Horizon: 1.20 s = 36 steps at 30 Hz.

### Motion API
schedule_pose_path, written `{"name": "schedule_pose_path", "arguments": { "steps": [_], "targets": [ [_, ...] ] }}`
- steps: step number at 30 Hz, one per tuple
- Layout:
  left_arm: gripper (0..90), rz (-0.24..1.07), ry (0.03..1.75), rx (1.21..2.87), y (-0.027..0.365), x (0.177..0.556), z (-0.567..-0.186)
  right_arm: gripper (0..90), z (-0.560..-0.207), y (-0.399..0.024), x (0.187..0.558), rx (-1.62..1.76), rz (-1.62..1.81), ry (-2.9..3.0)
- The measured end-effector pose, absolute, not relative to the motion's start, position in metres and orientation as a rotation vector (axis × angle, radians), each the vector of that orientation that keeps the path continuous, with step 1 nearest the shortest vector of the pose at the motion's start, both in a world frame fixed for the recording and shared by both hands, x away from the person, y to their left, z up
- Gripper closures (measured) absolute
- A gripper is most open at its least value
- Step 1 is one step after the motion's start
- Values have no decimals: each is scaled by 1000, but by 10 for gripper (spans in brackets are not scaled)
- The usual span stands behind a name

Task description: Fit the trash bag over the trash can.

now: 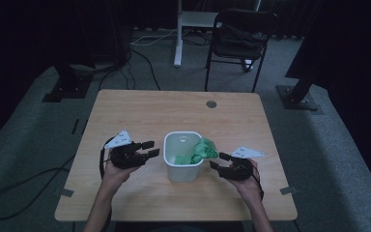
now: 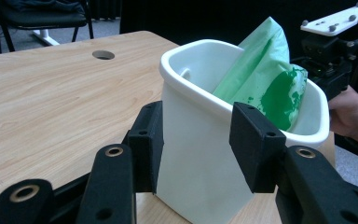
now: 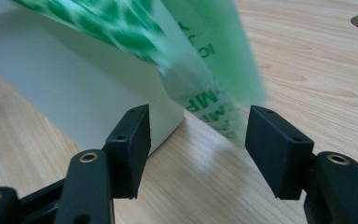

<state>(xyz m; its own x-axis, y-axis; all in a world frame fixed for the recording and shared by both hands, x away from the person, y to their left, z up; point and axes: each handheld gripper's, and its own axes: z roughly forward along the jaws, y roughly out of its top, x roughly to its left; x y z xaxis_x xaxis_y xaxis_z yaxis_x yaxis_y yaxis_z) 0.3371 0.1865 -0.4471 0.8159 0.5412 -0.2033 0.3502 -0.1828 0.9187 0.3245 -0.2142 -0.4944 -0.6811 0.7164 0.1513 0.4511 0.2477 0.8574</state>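
Observation:
A white plastic bin stands upright on the wooden table, a little in front of its middle. A green plastic bag sits in it, and part of the bag spills over the right rim. My left gripper is just left of the bin with its jaws open and nothing between them. In the left gripper view the bin's wall stands close ahead of that gripper. My right gripper is open to the right of the bin. The bag's loose edge hangs just ahead of the right gripper, untouched.
A round cable hole lies at the table's far side. Beyond the table stand a black chair, a white desk leg and dark stand bases. Cables trail over the floor at the left.

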Motion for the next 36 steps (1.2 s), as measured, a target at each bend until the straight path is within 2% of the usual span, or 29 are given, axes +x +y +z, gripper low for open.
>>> {"name": "schedule_pose_path", "arguments": {
  "steps": [7,10,13,15,26,36],
  "targets": [
    [558,191,685,1797,185,338,-448,490,-508,-216,339,1148,1358,2235],
    [558,190,688,1797,185,338,-449,627,-511,-219,343,1180,1404,2219],
    [558,189,690,1798,186,338,-450,820,-508,-220,341,1154,1428,2210],
    [558,190,694,1797,186,338,-450,869,-502,-221,337,1113,1417,2198],
    [558,192,694,1786,188,337,-448,873,-477,-236,307,1018,1467,2164],
    [558,190,694,1785,187,337,-449,873,-465,-209,293,877,1516,2234]
  ]
}}
